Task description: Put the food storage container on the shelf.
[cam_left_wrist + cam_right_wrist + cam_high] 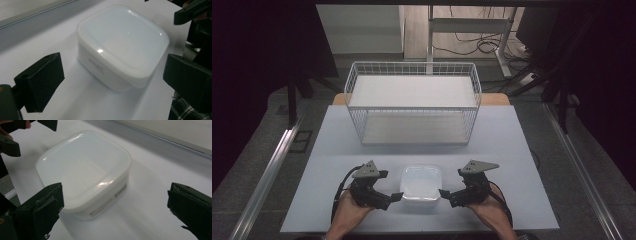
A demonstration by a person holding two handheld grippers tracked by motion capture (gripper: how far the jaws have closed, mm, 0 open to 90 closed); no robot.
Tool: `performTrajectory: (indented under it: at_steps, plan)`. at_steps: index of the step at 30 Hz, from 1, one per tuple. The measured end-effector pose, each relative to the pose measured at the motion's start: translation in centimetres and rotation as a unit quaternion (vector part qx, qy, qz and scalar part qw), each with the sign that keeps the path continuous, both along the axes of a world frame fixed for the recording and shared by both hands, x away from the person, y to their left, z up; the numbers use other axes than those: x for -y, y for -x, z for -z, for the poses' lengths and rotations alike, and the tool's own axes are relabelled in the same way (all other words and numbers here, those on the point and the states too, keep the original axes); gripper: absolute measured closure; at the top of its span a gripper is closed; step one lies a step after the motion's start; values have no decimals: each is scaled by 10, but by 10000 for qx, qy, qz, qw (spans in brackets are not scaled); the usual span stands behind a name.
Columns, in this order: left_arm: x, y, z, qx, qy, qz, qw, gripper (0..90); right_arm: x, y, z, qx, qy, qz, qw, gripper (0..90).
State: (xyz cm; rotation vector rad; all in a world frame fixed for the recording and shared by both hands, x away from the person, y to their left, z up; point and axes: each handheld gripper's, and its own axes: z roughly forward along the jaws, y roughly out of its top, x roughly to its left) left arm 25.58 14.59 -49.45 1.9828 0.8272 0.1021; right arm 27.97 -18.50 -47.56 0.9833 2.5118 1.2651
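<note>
Both tongs gape wide, holding nothing: left gripper [396,196] and right gripper [444,194] flank the white tub [421,183] squarely between them.

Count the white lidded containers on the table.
1. The white container sits near the table's front edge, between the left gripper and right gripper, both open. The wire basket behind looks empty.

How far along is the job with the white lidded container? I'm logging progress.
Early stage. Done: the lidded white container stands on the table between both grippers. In hand: nothing yet; the left gripper and right gripper flank it with jaws open, not touching. Left: gripping it and probably moving it, perhaps to the wire basket behind.
</note>
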Motion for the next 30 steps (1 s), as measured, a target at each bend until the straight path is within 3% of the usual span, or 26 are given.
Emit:
performTrajectory:
  at_steps: [7, 10, 13, 17, 18, 20, 22, 23, 24, 26, 29, 30]
  plan:
    - [16, -17, -6, -79, -211, 124, 9997, 44, -19, -7, -4, -68, 160, -86, 9998, 23]
    - [24, -25, -6, -128, -273, 161, 9994, 59, -30, -14, -2, -260, 170, -152, 9994, 57]
    - [25, -27, -2, -206, -264, 141, 9993, 70, -32, -17, 0, -311, 195, -115, 9993, 72]
    - [26, -28, 10, -362, -388, 203, 9984, 69, -32, -17, 10, -675, 254, -98, 9974, 120]
    - [25, -29, 12, -481, -242, 284, 9981, 84, -31, -17, 11, -785, 145, -116, 9967, 141]
    - [25, -29, 12, -498, -229, 327, 9980, 100, -30, -17, 12, -886, 82, -131, 9959, 161]
    - [25, -25, 12, -611, -181, 477, 9968, 141, -29, -16, 12, -1128, -28, -220, 9934, 211]
    - [25, -25, 12, -611, -181, 477, 9968, 151, -29, -16, 12, -1128, -28, -220, 9934, 211]
    - [20, -22, 12, -802, -110, 483, 9955, 185, -27, -14, 12, -1235, -45, -213, 9921, 235]
    - [16, -19, 12, -873, -48, 478, 9950, 228, -26, -12, 12, -1268, -65, -207, 9917, 261]
    - [8, -10, 8, -858, 90, 350, 9957, 418, -18, -8, 9, -1342, -178, -156, 9907, 392]
    - [7, -8, 6, -827, 70, 286, 9961, 494, -16, -6, 6, -1319, -187, -83, 9910, 478]
